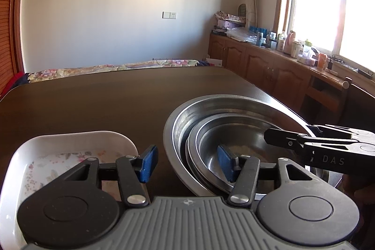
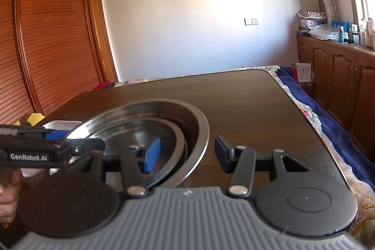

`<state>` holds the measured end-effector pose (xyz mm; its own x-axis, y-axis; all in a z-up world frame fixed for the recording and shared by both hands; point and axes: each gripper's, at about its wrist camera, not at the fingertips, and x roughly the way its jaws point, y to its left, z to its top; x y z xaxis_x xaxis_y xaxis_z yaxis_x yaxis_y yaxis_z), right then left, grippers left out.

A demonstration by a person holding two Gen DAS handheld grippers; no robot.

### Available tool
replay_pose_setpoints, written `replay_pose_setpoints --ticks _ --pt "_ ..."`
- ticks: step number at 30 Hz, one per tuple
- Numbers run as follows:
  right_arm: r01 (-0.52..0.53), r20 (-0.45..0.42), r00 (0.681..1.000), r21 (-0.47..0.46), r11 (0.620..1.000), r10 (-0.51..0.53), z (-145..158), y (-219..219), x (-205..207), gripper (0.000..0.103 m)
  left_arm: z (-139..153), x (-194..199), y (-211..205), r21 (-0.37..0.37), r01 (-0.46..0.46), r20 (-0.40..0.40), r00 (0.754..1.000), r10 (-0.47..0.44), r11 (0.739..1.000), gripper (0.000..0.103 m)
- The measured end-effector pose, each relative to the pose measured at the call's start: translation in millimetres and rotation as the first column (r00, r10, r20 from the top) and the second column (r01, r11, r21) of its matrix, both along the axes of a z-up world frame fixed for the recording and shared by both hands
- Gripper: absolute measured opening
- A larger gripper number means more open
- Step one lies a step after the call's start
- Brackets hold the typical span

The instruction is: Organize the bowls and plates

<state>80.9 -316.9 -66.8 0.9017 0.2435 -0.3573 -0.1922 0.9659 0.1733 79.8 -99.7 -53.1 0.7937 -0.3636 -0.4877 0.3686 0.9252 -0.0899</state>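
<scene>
The metal bowls (image 1: 234, 147) sat nested to save room, at two o'clock of the left gripper (image 1: 185, 165). The flowery dish (image 1: 70, 151) waited at ten o'clock. Both the left and right gripper (image 2: 187, 154) gaped, holding nothing.

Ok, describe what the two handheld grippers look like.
Both match: a ribbed grey base, two round black discs, black linkage bars with silver rivets, and blue pads on the fingers. The left gripper shows white "GenRobot.AI" lettering on its side in the right wrist view; the right gripper shows "DAS" in the left wrist view. No cables visible.
</scene>
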Motion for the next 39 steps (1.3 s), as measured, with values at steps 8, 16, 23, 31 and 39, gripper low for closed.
replay_pose_setpoints --ticks 8,16,23,31,39 --pt "-0.016 -0.005 1.000 0.013 1.000 0.016 -2 3 -1 0.052 -3 4 -3 -0.001 0.008 -0.015 1.000 -0.008 1.000 0.049" --pt "-0.018 -0.004 1.000 0.009 1.000 0.018 -3 6 0 0.033 -3 8 -3 -0.027 0.028 -0.024 0.999 -0.029 0.999 0.033" --pt "-0.027 0.017 0.999 0.018 0.999 0.027 10 8 -1 0.031 15 1 7 -0.049 0.029 0.008 1.000 -0.029 0.998 0.033" --pt "-0.069 0.070 0.995 0.029 0.997 0.067 36 19 0 0.031 47 -3 25 -0.073 0.008 0.063 0.998 -0.003 0.997 0.033" --pt "-0.111 0.115 0.988 0.051 0.993 0.104 54 31 3 0.031 67 -9 48 -0.089 -0.025 0.101 0.994 0.034 0.996 0.033"
